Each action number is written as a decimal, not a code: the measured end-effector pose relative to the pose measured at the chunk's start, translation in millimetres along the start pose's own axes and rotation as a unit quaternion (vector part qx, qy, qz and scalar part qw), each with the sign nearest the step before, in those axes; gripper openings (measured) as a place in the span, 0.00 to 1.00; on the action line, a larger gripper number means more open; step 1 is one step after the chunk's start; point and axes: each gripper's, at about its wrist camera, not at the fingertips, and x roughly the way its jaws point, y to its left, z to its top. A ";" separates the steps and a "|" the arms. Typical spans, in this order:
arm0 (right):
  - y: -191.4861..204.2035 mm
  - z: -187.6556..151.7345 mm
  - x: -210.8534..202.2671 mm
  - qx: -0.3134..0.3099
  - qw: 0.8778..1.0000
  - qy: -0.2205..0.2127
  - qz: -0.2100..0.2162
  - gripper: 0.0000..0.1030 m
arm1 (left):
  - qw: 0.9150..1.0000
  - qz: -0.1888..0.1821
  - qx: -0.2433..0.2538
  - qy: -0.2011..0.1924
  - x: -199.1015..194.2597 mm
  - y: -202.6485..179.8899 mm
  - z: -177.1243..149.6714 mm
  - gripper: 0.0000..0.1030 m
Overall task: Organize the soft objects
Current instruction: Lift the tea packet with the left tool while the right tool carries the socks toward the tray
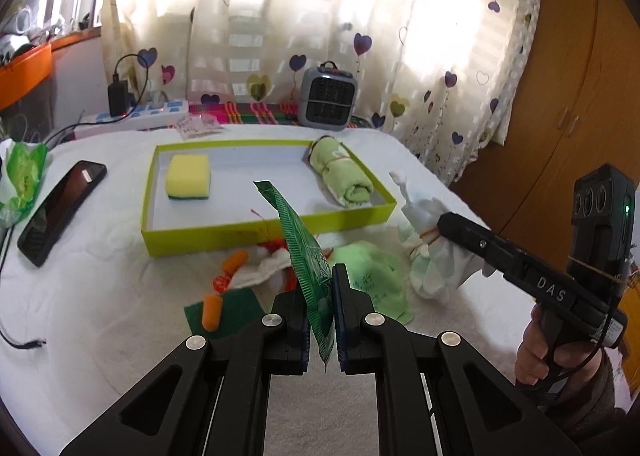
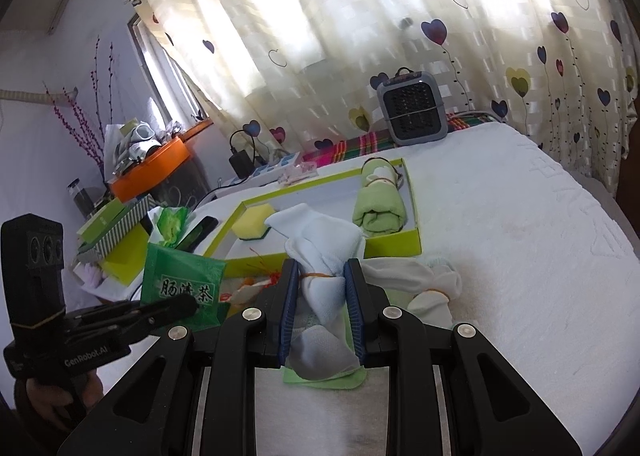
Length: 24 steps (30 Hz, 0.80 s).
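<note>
Green foil, a tea sachet point(image 1: 310, 268), stands on edge in the left gripper point(image 1: 322, 320), whose jaws are pressed together on its lower part; its long axis points up and away toward the yellow-green tray point(image 1: 256, 234) just beyond. To the right, the right gripper point(image 2: 322, 308) has its jaws pinching a pale blue cloth bundle point(image 2: 320, 252). Farther off, the tray's middle lies bare between the sponge point(image 1: 188, 175) at left and the rolled green towel point(image 1: 342, 175) at right, which looks the likeliest drop spot.
</note>
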 end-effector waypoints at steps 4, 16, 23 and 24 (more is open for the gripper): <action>4.5 7.8 0.4 -0.012 1.000 -0.003 -0.009 0.24 | 1.000 -0.001 -0.001 -0.003 -0.1 6.2 10.3 0.09; 19.5 32.5 17.7 -0.045 0.999 -0.002 -0.022 0.24 | 1.000 0.001 0.002 -0.015 7.6 25.9 49.2 0.09; 25.7 48.4 47.2 -0.063 0.997 0.012 -0.033 0.24 | 1.000 -0.003 -0.005 0.006 30.6 40.8 69.3 0.09; 26.5 50.0 52.0 -0.066 0.997 0.015 -0.035 0.24 | 1.000 -0.005 -0.005 0.009 34.1 42.5 71.4 0.09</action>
